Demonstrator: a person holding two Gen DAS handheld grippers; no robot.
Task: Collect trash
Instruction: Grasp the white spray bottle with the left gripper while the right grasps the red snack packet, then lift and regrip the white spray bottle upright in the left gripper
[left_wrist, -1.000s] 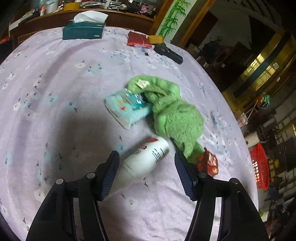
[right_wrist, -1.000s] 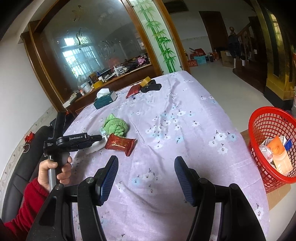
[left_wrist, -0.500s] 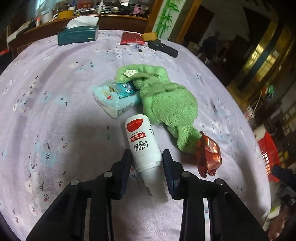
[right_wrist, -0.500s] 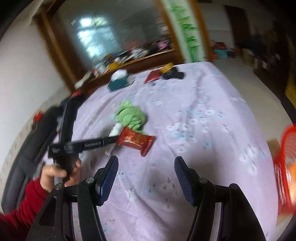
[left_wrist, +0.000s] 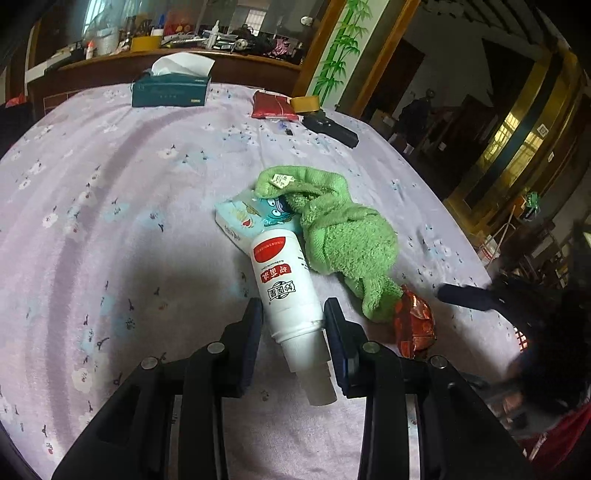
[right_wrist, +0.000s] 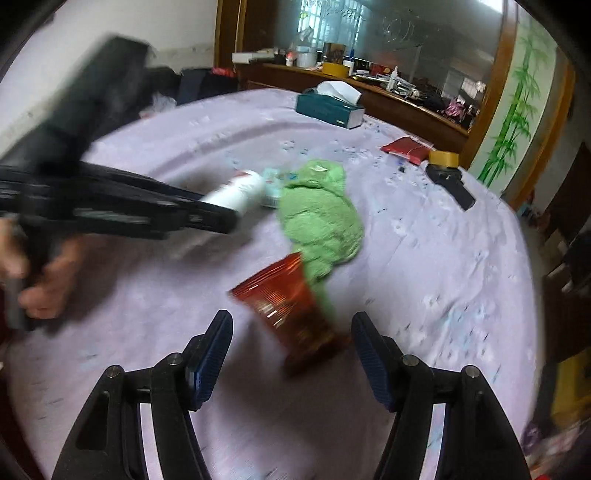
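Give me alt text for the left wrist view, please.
The left gripper is shut on a white bottle lying on a lilac flowered tablecloth. Just beyond lie a green towel, a pale blue tissue pack and, at right, a crumpled red wrapper.

green towel (left_wrist: 343, 236) crowding bottle (left_wrist: 286, 284), bare cloth (left_wrist: 129, 229) leftward

We note a lilac flowered tablecloth (left_wrist: 110, 192). At its far edge: a teal tissue box (left_wrist: 170, 90), a flat red packet (left_wrist: 272, 106) touching a roll of tan tape (left_wrist: 306, 103), and a black object (left_wrist: 334, 129) just beside them. A green towel (left_wrist: 343, 236) lies mid-table.
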